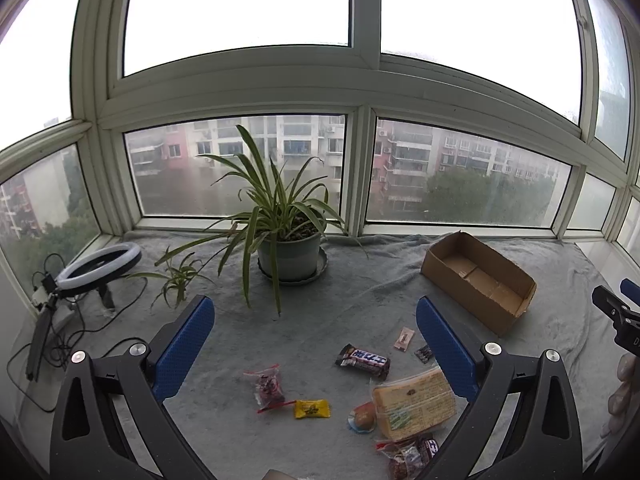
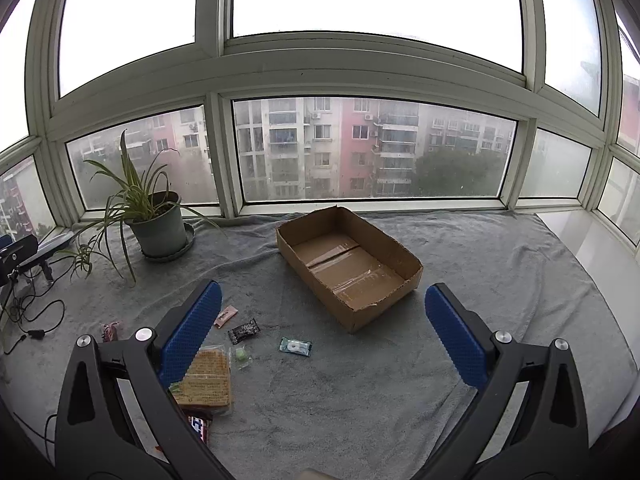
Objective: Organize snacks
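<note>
Several small snacks lie loose on the grey blanket (image 2: 360, 380), none yet in the cardboard box (image 2: 348, 264). Both tools, left tool (image 1: 316, 344) and right tool (image 2: 324, 328), stand wide apart and hold nothing. I judge the wrappers light, thin and slippery. The cracker pack (image 1: 414, 402) looks brittle, so take it gently by its long edges. It lies just beside the left tool's right finger; the chocolate bar (image 1: 363, 361) lies between the fingers.
</note>
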### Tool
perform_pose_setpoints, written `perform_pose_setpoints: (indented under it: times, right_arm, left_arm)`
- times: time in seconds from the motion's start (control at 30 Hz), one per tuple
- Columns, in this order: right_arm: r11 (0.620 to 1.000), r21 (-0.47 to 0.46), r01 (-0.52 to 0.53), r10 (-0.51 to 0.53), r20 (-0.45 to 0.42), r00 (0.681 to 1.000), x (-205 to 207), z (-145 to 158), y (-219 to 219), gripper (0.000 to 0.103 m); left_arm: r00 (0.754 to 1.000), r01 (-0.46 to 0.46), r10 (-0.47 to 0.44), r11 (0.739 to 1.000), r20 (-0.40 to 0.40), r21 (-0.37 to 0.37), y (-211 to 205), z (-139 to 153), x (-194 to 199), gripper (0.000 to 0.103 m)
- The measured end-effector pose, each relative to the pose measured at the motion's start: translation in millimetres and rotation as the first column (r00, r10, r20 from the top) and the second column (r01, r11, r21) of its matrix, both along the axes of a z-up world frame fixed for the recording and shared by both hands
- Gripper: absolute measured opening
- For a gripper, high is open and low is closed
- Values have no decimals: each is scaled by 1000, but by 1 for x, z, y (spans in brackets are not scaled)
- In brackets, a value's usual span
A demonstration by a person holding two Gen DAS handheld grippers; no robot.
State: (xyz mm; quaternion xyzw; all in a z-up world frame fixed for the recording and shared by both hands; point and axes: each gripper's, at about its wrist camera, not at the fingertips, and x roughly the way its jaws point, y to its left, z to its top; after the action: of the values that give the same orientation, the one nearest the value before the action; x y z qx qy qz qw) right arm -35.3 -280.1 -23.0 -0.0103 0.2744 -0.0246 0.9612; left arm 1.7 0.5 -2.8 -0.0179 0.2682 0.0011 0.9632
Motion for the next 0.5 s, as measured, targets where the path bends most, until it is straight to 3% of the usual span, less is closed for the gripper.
perform_pose_setpoints:
  times: [0.5]
  right_arm:
    - [1000, -1, 0, 0, -11, 1000, 1, -5, 2, 103]
  left_arm:
    - [1000, 3, -3, 1000, -2, 1, -1, -1, 0, 101]
